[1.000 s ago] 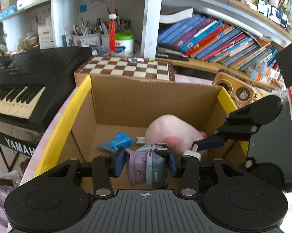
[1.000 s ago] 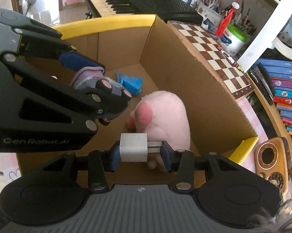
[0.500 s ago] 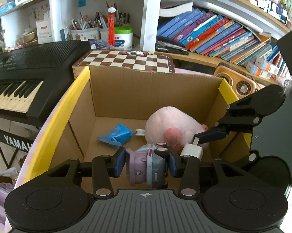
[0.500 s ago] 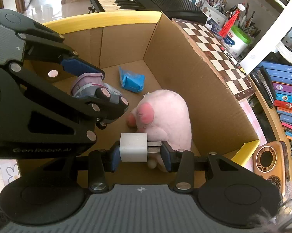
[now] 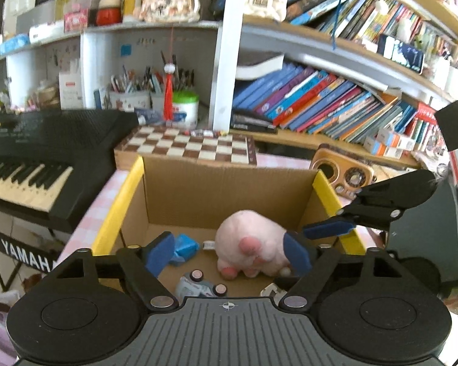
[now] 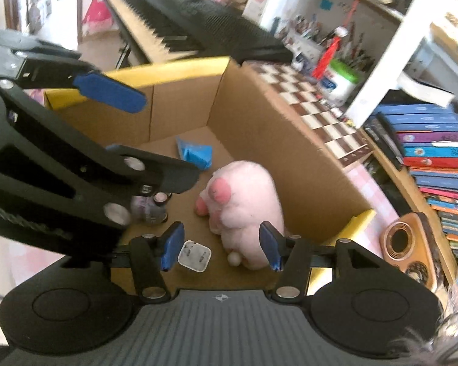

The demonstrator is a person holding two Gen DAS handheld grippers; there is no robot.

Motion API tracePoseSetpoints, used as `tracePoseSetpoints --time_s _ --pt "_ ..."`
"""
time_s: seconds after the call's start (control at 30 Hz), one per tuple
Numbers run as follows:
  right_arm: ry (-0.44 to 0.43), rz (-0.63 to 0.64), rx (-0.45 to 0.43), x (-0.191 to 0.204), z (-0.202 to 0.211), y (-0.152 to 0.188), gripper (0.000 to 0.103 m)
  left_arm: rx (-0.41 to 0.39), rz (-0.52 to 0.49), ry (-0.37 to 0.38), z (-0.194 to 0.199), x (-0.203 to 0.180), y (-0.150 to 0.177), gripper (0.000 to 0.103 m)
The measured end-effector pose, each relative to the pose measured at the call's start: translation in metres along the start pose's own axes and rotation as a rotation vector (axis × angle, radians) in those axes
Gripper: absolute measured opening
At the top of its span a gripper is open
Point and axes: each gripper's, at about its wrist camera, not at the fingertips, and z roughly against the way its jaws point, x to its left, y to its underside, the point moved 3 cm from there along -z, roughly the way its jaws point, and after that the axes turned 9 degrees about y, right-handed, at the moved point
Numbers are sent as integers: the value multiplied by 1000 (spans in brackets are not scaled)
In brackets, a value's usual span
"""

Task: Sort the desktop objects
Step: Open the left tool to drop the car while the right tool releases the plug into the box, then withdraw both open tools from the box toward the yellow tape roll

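Observation:
A cardboard box with yellow rims (image 5: 131,189) (image 6: 168,73) holds a pink plush (image 5: 250,250) (image 6: 244,201) and a blue packet (image 5: 184,248) (image 6: 195,154). A small grey-purple toy car (image 5: 200,285) (image 6: 151,207) lies on the box floor below my left gripper (image 5: 229,254) (image 6: 168,140). Its jaws are opening and grip nothing. A white charger plug (image 6: 194,256) (image 5: 270,289) rests on the floor under my right gripper (image 6: 221,245). That gripper's jaws are opening too, with nothing pressed between the pads. Its blue fingertip (image 5: 326,230) shows over the right rim.
A black piano keyboard (image 5: 30,152) (image 6: 198,21) stands left of the box. A chessboard (image 5: 192,146) (image 6: 320,100) lies behind it. Shelves of books (image 5: 320,103) and pen cups (image 5: 131,97) line the back. A wooden radio (image 5: 344,174) (image 6: 408,247) sits at the right.
Both grippers let go and rose a little. The toy car dropped from the left gripper and the charger from the right one; both now lie on the box floor.

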Motion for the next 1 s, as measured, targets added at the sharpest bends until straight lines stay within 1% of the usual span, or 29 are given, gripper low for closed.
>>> tracePoseSetpoints --time_s 0.17,0.27,0.53,0.63,0.77,0.83,1.0 --pt "51 -134 -71 -15 33 8 53 -51 -16 -7 21 -5 0 86" --pt "85 -223 -115 -23 55 12 54 -82 -7 -3 36 -7 1 87" --pt "182 -436 -190 -36 105 37 56 -142 2 13 73 -14 11 90" --pt "217 -501 -204 -36 120 50 56 -154 9 18 85 -16 16 93" --pt "264 -571 -213 -31 136 69 57 -159 9 26 98 -20 24 93" --pt "282 -601 -212 -27 143 79 60 -158 6 30 104 -22 29 93" --pt "316 -655 -195 -12 158 102 62 -146 9 44 116 -27 45 94"
